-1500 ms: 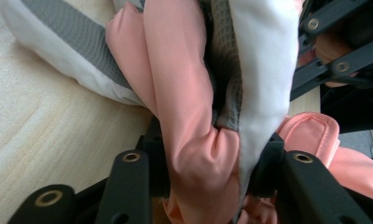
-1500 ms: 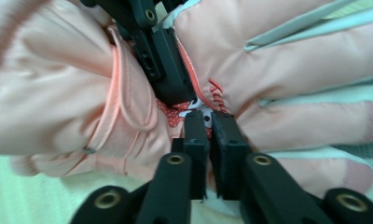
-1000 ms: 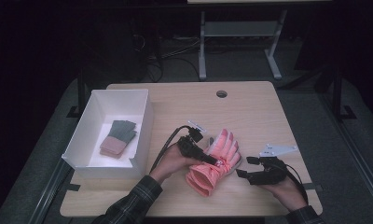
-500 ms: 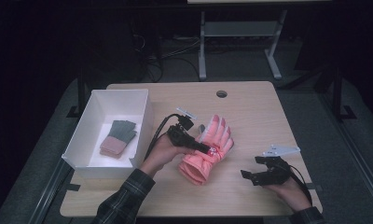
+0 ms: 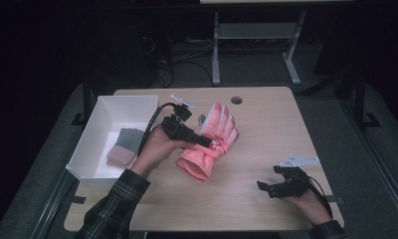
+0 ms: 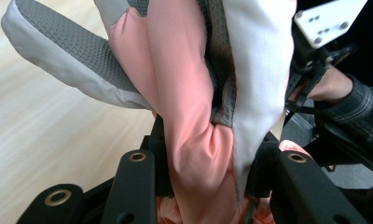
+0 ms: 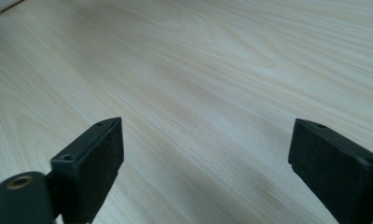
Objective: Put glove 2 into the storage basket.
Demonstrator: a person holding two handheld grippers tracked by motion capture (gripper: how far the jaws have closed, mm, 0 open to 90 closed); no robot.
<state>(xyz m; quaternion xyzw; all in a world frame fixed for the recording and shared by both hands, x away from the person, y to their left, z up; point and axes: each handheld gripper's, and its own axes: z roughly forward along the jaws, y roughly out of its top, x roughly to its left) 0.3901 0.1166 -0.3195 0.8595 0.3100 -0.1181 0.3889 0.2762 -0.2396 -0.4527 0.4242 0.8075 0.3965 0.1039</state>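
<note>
Pink glove (image 5: 210,142) pinched in left gripper (image 5: 203,141) jaws; right gripper (image 5: 266,190) jaws just opened wide, nothing between.

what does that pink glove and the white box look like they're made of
Pink glove: probably padded synthetic ski-glove fabric, smooth with a slight sheen, with grey textured grip patches, perhaps rubbery. White box: thin, matte, flat walls, likely cardboard or plastic; hard to tell.

black tools (image 5: 207,141), plaid sleeves (image 5: 115,199), trailing cable (image 5: 151,125)
</note>
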